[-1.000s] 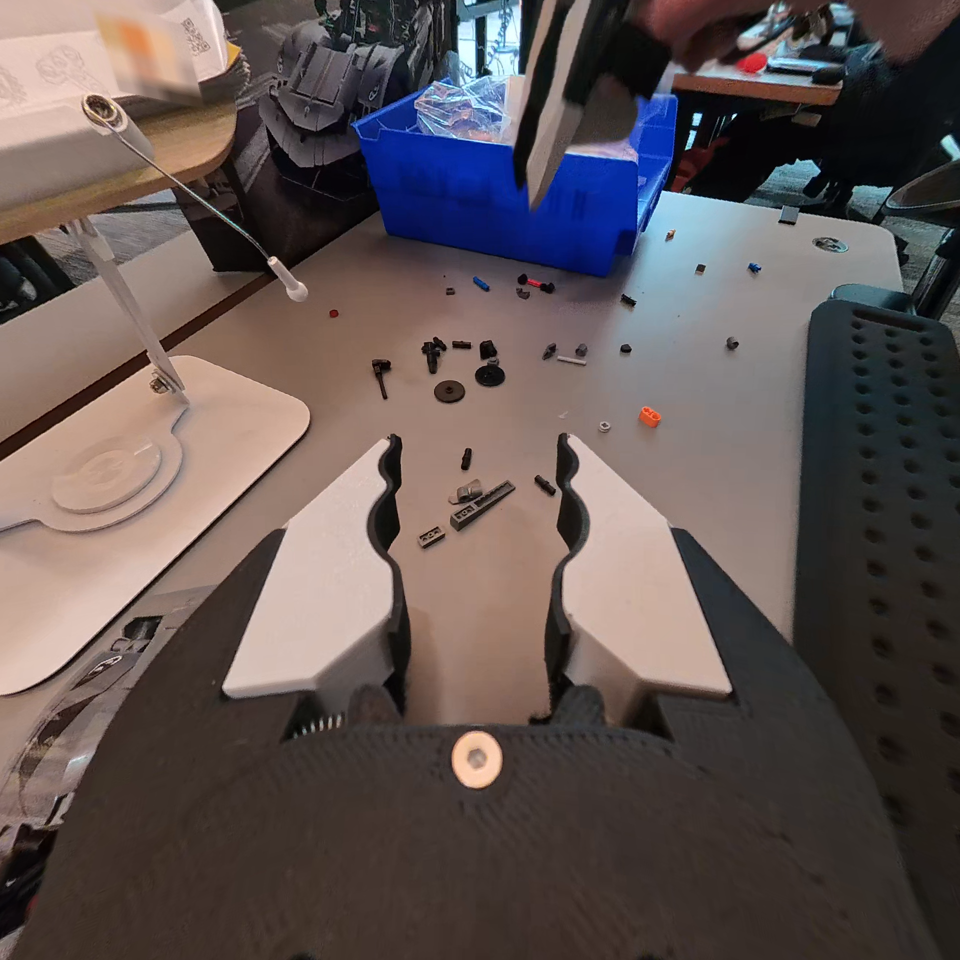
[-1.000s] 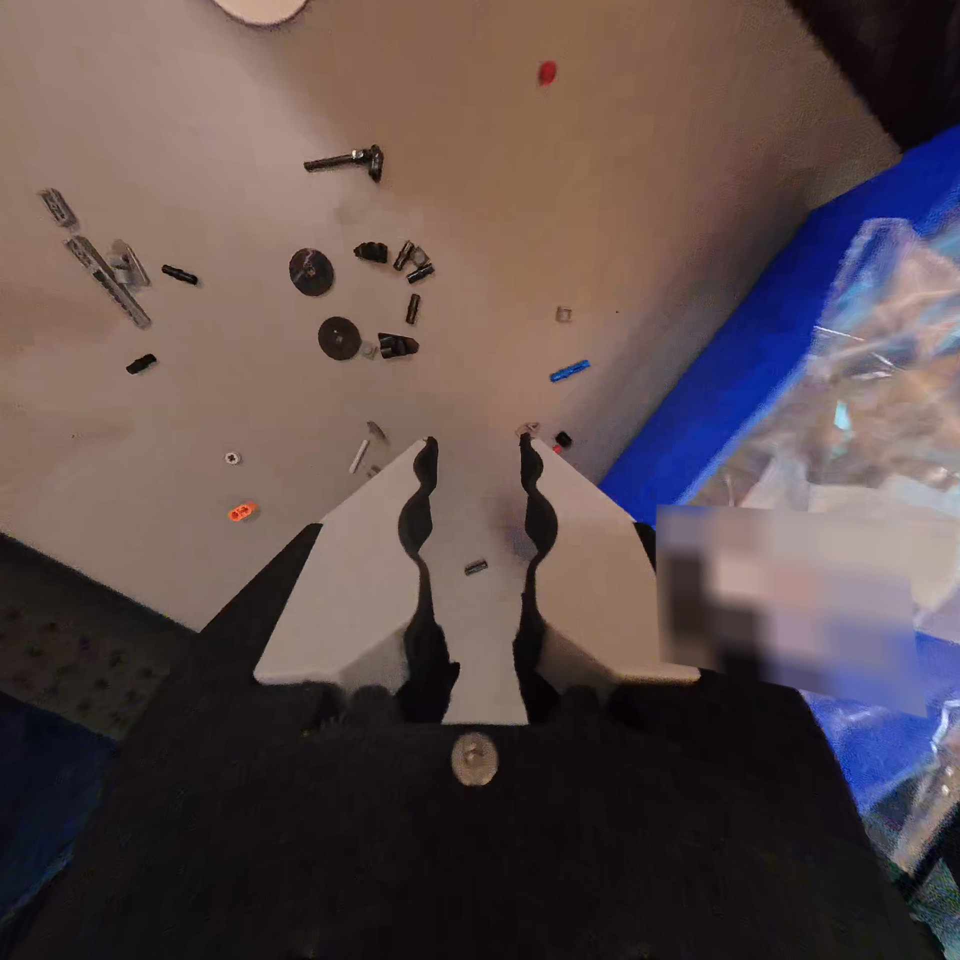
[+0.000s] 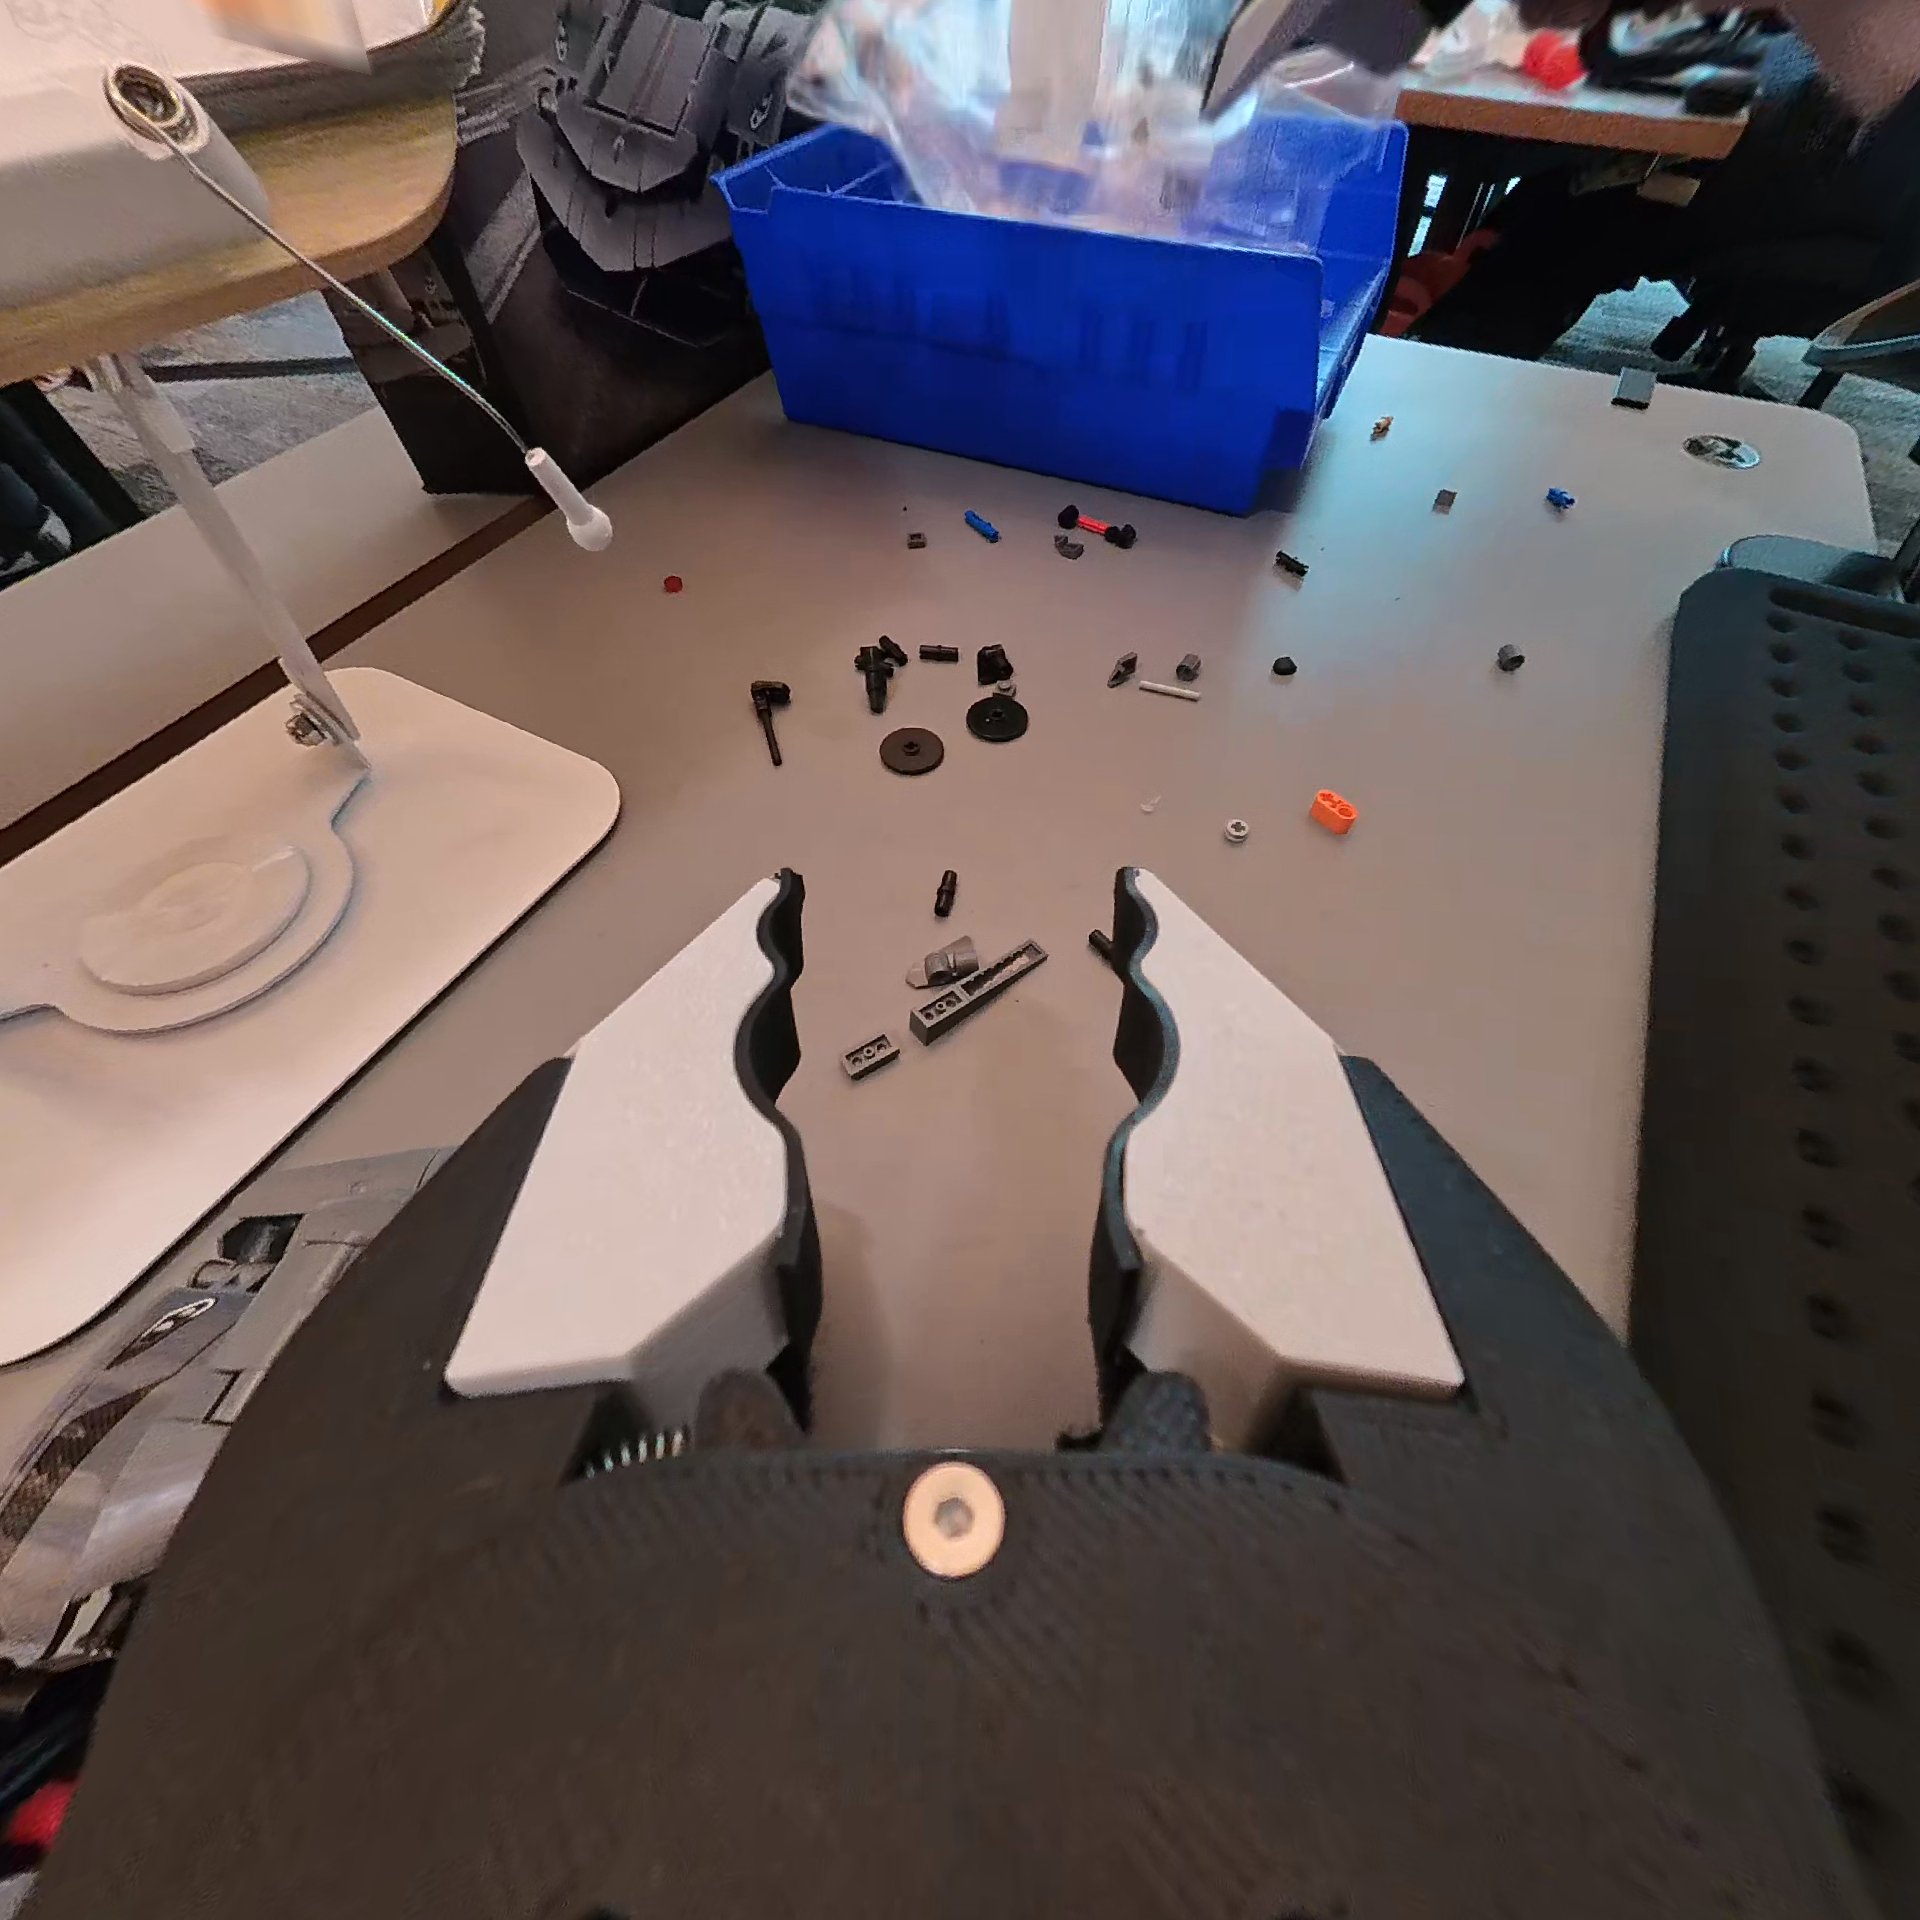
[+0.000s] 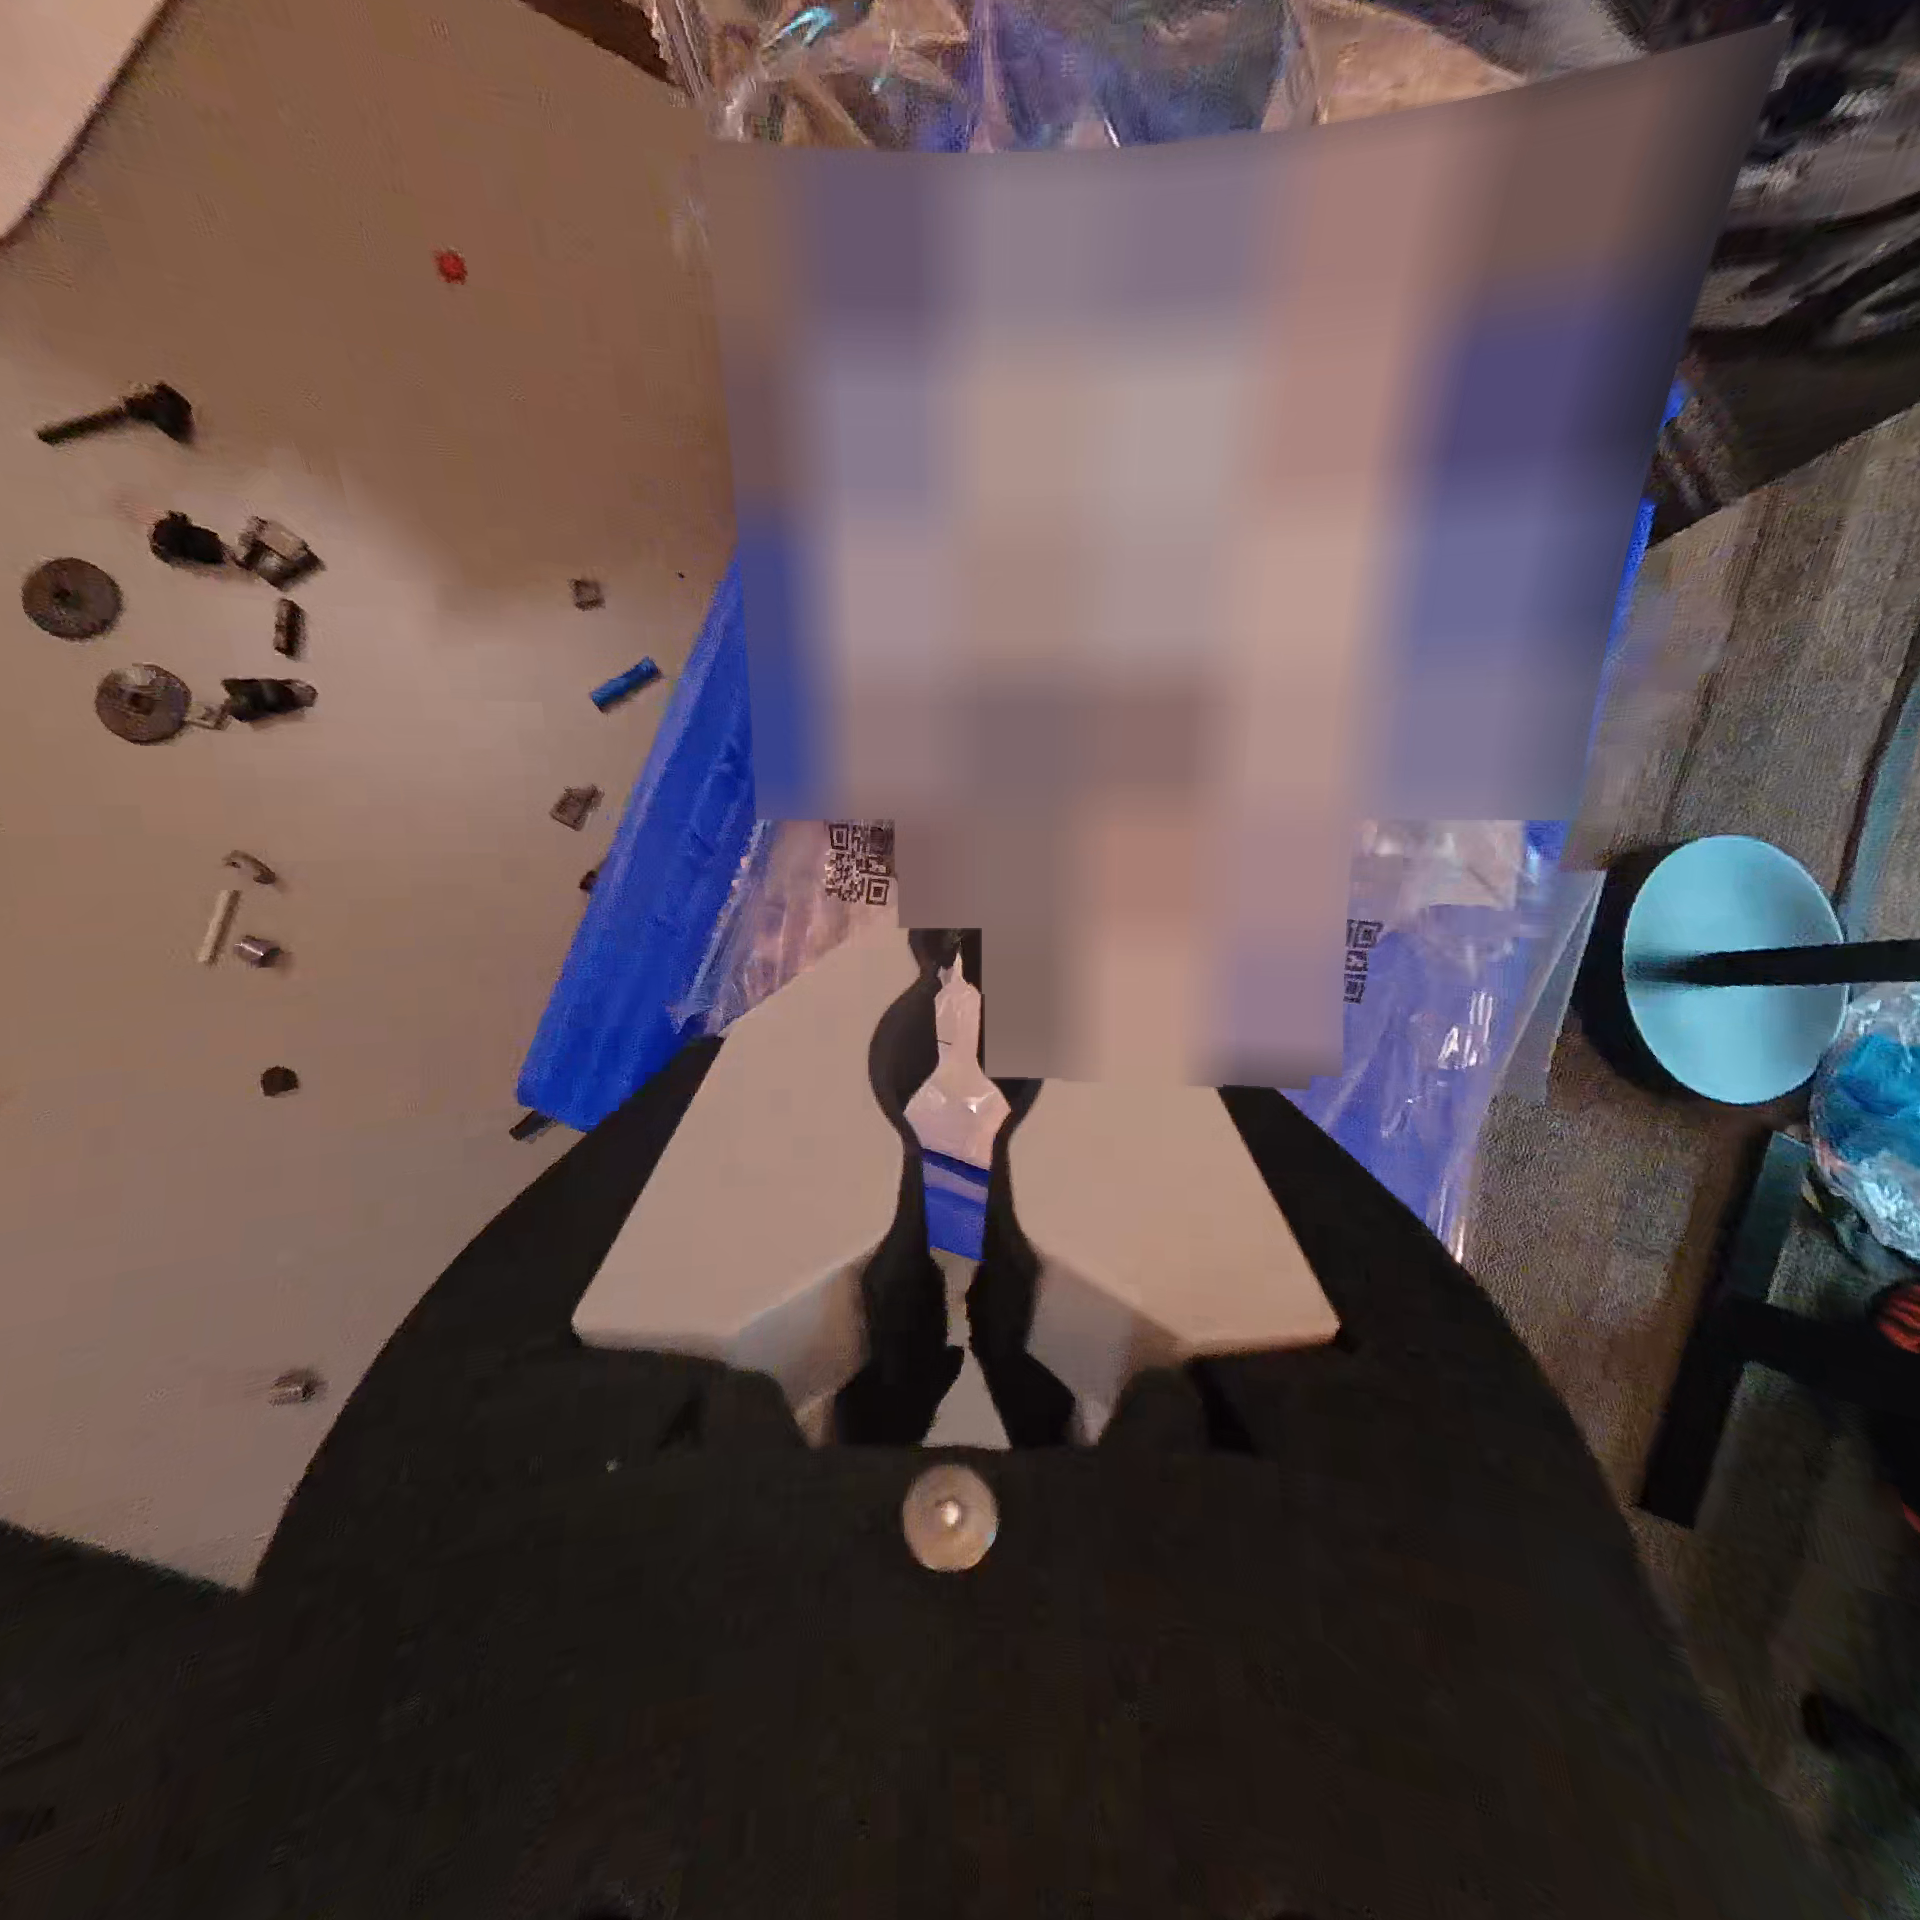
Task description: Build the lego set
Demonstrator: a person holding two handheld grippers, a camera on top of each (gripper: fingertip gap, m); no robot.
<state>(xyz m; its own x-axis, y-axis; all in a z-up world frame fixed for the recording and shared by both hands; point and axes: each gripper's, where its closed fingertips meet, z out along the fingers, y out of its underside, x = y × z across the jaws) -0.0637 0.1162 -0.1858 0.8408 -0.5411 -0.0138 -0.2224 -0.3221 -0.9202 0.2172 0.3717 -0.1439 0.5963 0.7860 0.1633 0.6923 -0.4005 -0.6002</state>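
Note:
Small Lego parts lie scattered on the grey table (image 3: 1455, 1039). A grey plate (image 3: 868, 1057), a long grey piece (image 3: 982, 987) and a black pin (image 3: 943, 894) lie between my left gripper's fingers. Two black discs (image 3: 912, 750) and an orange piece (image 3: 1335, 810) lie farther out. My left gripper (image 3: 956, 883) is open and empty, low over the table. My right gripper (image 4: 951, 966) is shut on a clear plastic bag (image 4: 1455, 987) above the blue bin (image 4: 644, 935). The bag (image 3: 935, 104) and bin (image 3: 1039, 343) also show at the top of the left wrist view, with one blurred white finger (image 3: 1049, 73) above them.
A white stand base (image 3: 260, 883) with a thin bent arm sits at the left. A black perforated mat (image 3: 1808, 1039) lies along the right edge. A dark built model (image 3: 623, 156) stands behind the bin. A pale blue round object (image 4: 1730, 966) is on the floor. From my left tips it is roughly 9 cm to the grey plate (image 3: 868, 1057); from my right, 40 cm.
My right gripper has moved from over the table to the blue bin, closed on the clear bag and raised it. My left gripper has hardly moved.

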